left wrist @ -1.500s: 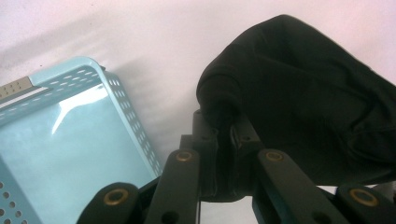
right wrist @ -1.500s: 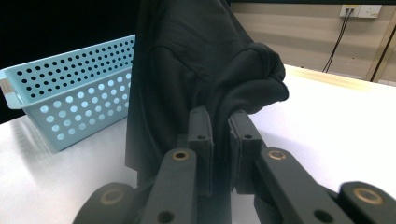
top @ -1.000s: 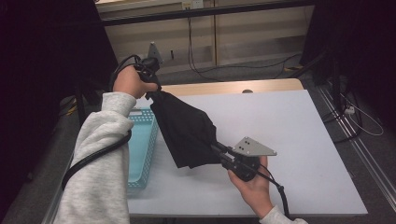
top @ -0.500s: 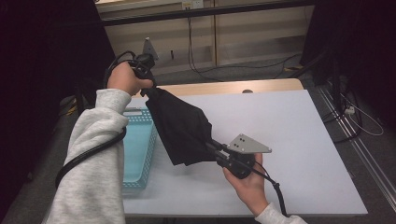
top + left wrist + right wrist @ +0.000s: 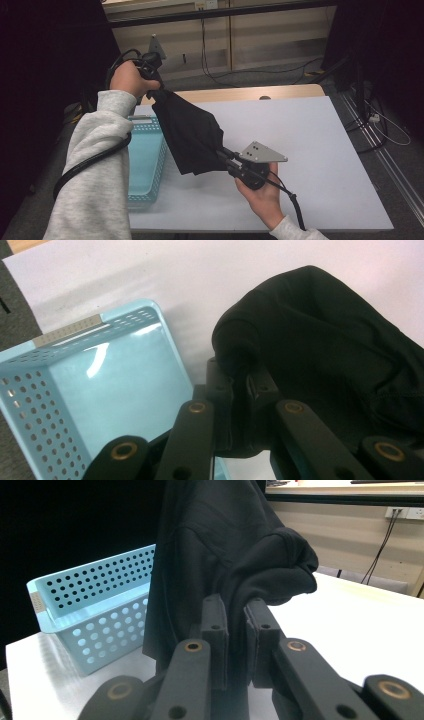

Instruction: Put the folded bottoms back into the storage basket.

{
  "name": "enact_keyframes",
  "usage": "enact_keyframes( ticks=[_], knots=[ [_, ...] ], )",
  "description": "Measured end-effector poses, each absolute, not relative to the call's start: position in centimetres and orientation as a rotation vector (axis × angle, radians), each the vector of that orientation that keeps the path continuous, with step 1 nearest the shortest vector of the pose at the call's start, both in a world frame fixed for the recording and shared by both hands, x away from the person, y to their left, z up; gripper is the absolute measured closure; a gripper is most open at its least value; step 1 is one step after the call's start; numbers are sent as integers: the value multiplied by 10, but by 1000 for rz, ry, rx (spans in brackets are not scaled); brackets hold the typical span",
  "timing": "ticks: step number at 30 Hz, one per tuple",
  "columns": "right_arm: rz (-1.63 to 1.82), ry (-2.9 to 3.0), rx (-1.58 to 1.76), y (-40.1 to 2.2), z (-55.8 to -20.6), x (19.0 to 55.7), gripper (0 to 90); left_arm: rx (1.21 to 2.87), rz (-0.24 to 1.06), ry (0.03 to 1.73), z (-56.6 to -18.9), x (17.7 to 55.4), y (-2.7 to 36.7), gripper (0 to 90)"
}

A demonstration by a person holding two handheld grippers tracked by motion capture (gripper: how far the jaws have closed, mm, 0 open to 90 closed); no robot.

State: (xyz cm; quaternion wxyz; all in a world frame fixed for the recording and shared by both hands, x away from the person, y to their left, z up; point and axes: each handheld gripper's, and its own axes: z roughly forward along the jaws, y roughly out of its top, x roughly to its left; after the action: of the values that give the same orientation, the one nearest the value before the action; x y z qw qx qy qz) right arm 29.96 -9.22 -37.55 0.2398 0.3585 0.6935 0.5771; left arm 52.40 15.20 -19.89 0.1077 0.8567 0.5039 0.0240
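A black garment hangs stretched between my two grippers above the white table. My left gripper is held high at the back left, shut on the garment's upper corner. My right gripper is lower, near the table's front middle, shut on a bunched fold of the cloth. The fabric droops beside a light blue perforated basket at the table's left edge. In the right gripper view the cloth hangs in front of the basket.
The basket looks empty inside. Each gripper trails a black cable along its forearm. A wooden strip borders the table's far edge, with cables on the floor behind. Bare table surface lies to the right.
My left hand has lifted the garment's corner a little higher and farther back. My right gripper has stayed about where it was.
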Motion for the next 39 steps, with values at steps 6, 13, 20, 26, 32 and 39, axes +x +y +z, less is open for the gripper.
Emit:
enact_keyframes(
  ticks=[6,13,20,26,32,39],
  knots=[
    [1597,1897,963,-87,-369,301,812,2521,77,1497,-194,525,158,835],
    [1605,1904,939,-79,-364,302,812,2506,79,1519,-190,525,169,835],
    [1615,1901,933,-74,-362,303,812,2505,86,1528,-186,524,175,835],
    [1621,1906,924,-69,-361,304,812,2496,91,1538,-185,524,180,835],
    [1623,1908,916,-64,-359,304,812,2494,103,1537,-182,523,184,835],
    [1630,1910,898,-58,-354,305,811,2479,116,1541,-173,520,192,835]
  ],
)
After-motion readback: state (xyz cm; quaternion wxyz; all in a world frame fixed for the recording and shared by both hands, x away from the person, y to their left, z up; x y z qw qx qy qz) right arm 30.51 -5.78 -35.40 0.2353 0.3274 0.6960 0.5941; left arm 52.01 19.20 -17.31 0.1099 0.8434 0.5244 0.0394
